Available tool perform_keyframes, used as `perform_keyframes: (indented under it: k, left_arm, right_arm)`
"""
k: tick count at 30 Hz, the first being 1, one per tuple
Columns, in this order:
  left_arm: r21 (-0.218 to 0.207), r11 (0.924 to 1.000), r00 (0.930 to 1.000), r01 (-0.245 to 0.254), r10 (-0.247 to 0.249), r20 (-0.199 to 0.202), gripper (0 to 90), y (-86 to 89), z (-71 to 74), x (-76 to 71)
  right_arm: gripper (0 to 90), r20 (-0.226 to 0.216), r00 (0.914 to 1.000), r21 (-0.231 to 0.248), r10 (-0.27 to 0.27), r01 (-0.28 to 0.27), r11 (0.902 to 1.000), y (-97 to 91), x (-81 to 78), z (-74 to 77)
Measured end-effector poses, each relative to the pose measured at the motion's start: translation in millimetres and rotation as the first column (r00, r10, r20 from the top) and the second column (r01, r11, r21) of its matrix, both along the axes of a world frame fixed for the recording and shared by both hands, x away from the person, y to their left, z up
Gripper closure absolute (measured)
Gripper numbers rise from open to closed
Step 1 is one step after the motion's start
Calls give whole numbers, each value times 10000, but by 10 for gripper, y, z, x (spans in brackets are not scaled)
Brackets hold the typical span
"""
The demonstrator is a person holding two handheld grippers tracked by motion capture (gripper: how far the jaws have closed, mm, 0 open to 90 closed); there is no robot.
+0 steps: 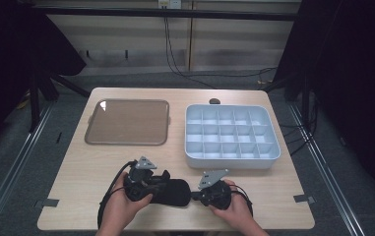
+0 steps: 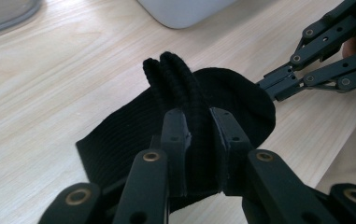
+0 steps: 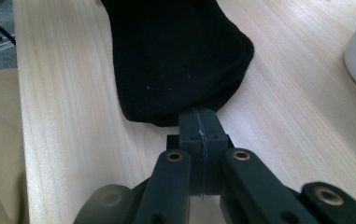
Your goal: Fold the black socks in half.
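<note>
A recording lab, not a home — a light wooden table marked with tape sits between black curtains and metal floor rails, cables trailing down a plain panelled wall behind it.

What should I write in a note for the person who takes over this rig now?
Left gripper: shut on a bunched ribbed fold of the black sock.
Right gripper: shut, jaws together at the sock's rounded end; whether it pinches the edge is hard to tell.
The sock lies on the wooden table, near its front edge, in front of the white compartment tray, whose cells look bare. The clear lid lies at the left.
Left: probably fold the sock and stow it.
</note>
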State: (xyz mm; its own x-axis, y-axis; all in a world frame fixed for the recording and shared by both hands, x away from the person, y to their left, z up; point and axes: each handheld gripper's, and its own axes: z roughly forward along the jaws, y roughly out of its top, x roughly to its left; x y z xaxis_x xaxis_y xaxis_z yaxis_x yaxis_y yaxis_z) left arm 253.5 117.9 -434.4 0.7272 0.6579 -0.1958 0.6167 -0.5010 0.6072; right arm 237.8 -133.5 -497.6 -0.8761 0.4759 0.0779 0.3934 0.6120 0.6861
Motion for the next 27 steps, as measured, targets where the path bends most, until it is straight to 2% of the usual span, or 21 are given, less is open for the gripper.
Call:
perform_keyframes:
  k: [14,16,27]
  left_arm:
    - [-40,9999,9999,106,-106,-72,760,-45,-38,-3]
    - [-163,9998,9999,108,-110,-108,760,-57,-59,2]
    - [-6,9997,9993,249,-249,-273,759,-107,-132,6]
  right_arm:
    - [900,10,10000,17,37,-37,10000,29,-4,-1]
    - [900,26,10000,36,44,-44,10000,31,-2,-3]
    - [900,-2,10000,30,31,-31,10000,51,-9,-2]
